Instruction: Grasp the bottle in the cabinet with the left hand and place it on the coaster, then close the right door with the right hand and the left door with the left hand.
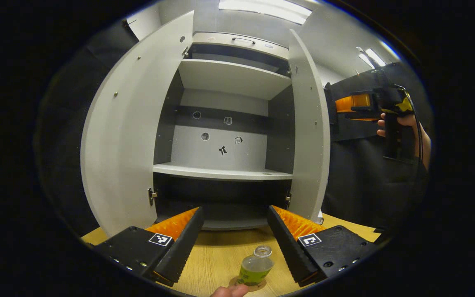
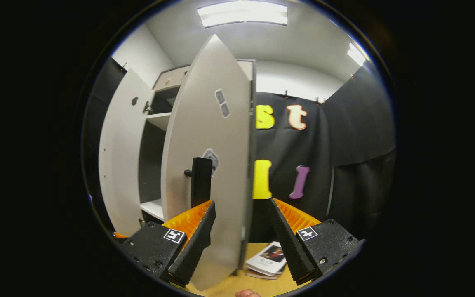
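Observation:
A small clear bottle [image 1: 256,267] of green liquid stands upright on a round coaster [image 1: 264,284] on the wooden table, low between my left gripper's [image 1: 235,211] fingers, which stand wide apart and touch nothing. The grey cabinet [image 1: 225,173] is ahead with its left door [image 1: 126,136] and right door [image 1: 309,132] both swung open. Beyond the right door, a hand holds my right gripper [image 1: 336,108]. In the right gripper view, my right gripper [image 2: 241,204] is open, and the right door's [image 2: 208,144] free edge runs between its fingers. The door's black handle [image 2: 201,181] is just left of them.
The cabinet shelves [image 1: 221,172] are bare apart from small stickers on the back panel. Booklets [image 2: 267,260] lie on the table [image 1: 217,255] below the right gripper. Black cloth walls [image 2: 344,165] close off the booth. A fingertip [image 1: 231,291] shows at the bottom edge near the bottle.

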A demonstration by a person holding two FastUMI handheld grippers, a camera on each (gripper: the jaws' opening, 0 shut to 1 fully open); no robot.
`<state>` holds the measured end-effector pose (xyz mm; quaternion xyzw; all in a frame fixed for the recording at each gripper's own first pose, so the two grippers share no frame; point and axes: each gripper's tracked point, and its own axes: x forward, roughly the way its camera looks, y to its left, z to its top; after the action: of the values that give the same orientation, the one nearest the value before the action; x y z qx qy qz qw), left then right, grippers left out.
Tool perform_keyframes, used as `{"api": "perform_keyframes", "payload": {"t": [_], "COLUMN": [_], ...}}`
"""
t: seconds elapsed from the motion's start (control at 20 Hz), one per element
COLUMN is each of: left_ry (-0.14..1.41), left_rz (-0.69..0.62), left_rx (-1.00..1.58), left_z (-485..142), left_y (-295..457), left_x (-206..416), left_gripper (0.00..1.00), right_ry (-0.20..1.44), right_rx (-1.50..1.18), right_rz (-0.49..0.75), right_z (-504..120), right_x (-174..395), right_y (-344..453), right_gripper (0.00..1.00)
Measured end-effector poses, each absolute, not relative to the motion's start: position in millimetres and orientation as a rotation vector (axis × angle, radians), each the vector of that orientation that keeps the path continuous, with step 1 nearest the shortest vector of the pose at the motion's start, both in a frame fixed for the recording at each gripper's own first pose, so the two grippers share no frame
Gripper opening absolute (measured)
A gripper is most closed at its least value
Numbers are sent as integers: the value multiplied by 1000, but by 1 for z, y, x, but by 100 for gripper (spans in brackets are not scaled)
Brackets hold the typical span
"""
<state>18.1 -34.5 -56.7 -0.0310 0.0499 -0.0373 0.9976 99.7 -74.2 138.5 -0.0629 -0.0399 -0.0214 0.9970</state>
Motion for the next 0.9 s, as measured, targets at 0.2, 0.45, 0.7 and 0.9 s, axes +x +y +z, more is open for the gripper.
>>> {"api": "perform_keyframes", "payload": {"t": [0.2,0.45,0.7,0.9], "left_ry": [107,117,125,122], "left_rz": [-18,46,50,24], "left_rx": [-58,-49,-38,-36], "left_z": [-58,-62,-58,-56], "left_y": [-13,10,14,6], "left_x": [9,-4,-9,-4], "left_gripper": [90,95,95,95], "right_ry": [-81,-105,-129,-137], "right_rx": [-78,-132,-139,-127], "right_rz": [57,55,44,-7], "right_z": [132,139,142,124], "right_x": [137,152,133,105], "right_y": [-36,-28,-33,-43], "right_gripper": [81,84,84,84]}}
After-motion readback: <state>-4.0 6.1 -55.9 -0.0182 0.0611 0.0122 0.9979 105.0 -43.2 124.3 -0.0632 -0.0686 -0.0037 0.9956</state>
